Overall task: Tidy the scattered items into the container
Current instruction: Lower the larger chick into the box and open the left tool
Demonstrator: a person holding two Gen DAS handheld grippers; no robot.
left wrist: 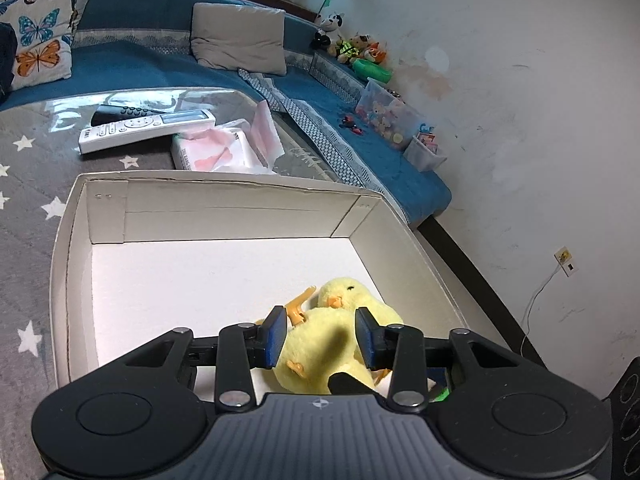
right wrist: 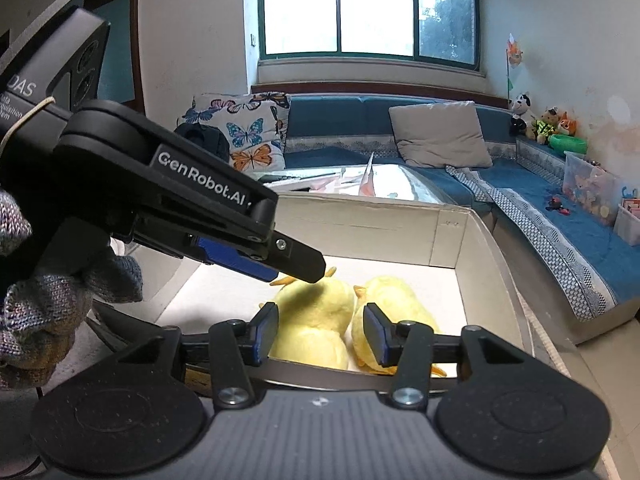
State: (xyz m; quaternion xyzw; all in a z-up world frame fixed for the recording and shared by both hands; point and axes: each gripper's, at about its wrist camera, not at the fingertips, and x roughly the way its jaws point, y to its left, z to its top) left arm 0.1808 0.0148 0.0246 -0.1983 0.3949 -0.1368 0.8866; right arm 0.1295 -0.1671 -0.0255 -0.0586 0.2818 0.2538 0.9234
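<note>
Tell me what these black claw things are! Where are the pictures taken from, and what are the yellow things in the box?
The black claws are two-finger grabbers. A person holds one in each hand, and each carries a little camera looking out along its fingers. One picture comes from the left gripper, the other from the right gripper. In that second picture you also see the left one from the side, held by a gloved hand. Both reach over a white box. Two yellow plush chicks lie inside it. The fingers of both grabbers stand apart, and neither seems to hold anything. Behind the box, on the starry grey cover, lie a white remote and a tissue pack.
</note>
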